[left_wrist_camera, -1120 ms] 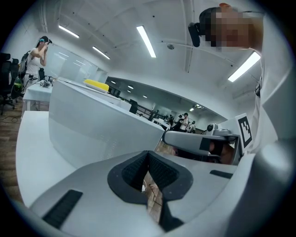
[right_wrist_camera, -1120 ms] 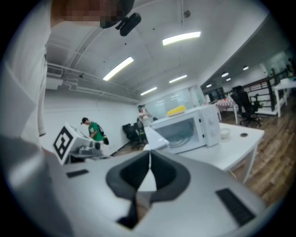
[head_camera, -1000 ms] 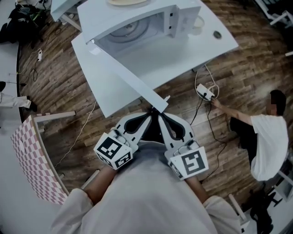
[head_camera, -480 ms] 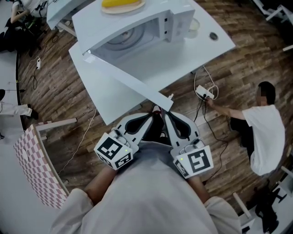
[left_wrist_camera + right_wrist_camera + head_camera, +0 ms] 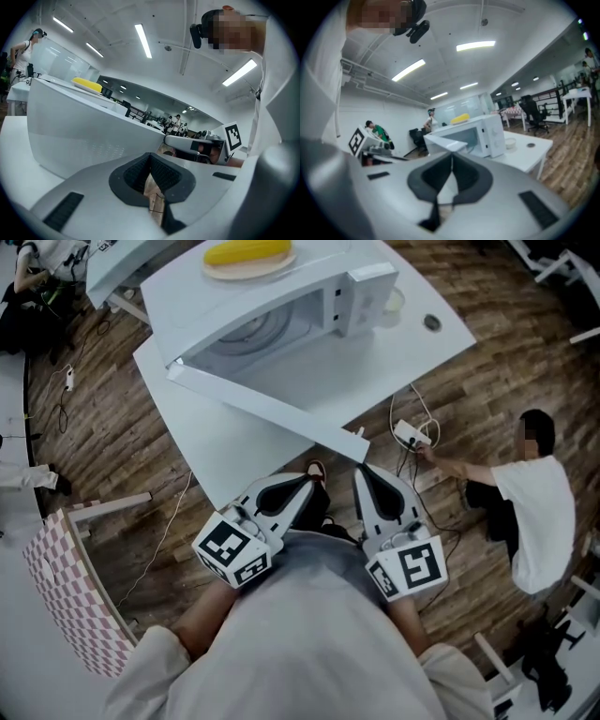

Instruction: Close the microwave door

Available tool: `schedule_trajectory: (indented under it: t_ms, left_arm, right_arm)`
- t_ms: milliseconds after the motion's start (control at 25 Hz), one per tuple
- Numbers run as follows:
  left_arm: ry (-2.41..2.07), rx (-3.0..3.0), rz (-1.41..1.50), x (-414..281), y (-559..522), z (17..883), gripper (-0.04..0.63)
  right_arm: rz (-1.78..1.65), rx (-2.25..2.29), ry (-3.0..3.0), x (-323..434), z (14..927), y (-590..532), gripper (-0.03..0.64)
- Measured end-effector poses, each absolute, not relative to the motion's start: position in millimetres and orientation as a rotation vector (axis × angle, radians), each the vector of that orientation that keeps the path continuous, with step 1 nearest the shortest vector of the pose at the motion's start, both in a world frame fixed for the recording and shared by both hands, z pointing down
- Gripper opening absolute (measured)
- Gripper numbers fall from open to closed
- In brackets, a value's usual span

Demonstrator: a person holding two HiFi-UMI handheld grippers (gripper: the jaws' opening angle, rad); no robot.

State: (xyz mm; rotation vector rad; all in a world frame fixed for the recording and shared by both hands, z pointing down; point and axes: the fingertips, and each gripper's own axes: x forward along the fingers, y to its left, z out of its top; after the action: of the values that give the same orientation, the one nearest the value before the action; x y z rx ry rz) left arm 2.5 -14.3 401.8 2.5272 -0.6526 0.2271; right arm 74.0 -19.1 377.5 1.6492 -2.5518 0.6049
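Note:
The white microwave [image 5: 281, 306] stands on a white table [image 5: 234, 442] with its door [image 5: 272, 409] swung wide open toward me. The door's free end [image 5: 354, 443] lies just beyond my grippers. My left gripper [image 5: 314, 476] is shut and empty, a little short of the door; in the left gripper view the door's outer face [image 5: 84, 136] fills the left side beyond the gripper [image 5: 150, 158]. My right gripper [image 5: 362, 472] is also shut and empty, right below the door's free end. In the right gripper view, the gripper [image 5: 451, 158] looks at the microwave [image 5: 480, 133] and the door edge [image 5: 443, 142].
A yellow object on a plate [image 5: 248, 253] rests on the microwave's top. A small bowl [image 5: 395, 301] and a dark disc [image 5: 431, 322] sit on the table's right part. A person [image 5: 530, 507] crouches by a power strip [image 5: 410, 435] on the floor. A checkered panel [image 5: 66, 592] leans at the left.
My right gripper has drawn apart from the left one and shifted right, under the door's free end. The view has moved a little; the door stays open.

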Motion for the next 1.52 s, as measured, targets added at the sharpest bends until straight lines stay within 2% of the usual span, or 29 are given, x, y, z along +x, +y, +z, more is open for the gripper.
schedule_trajectory:
  t_ms: [520,880,1520]
  left_arm:
    - [-0.633,2.518,0.176,2.1,-47.7,398.6,0.020]
    - [-0.643,2.533,0.160,-1.8,-71.5,392.7,0.020]
    - [-0.613,2.551,0.117,-8.9,-89.1,387.7,0.020]
  right_arm:
    - [0.571,1.669,-2.518,94.8,376.8,-51.4,0.025]
    - [0.540,1.582,-2.607,62.5,373.6,-80.1,0.025]
    - [0.490,1.758,-2.442,102.8,378.3,-103.1,0.025]
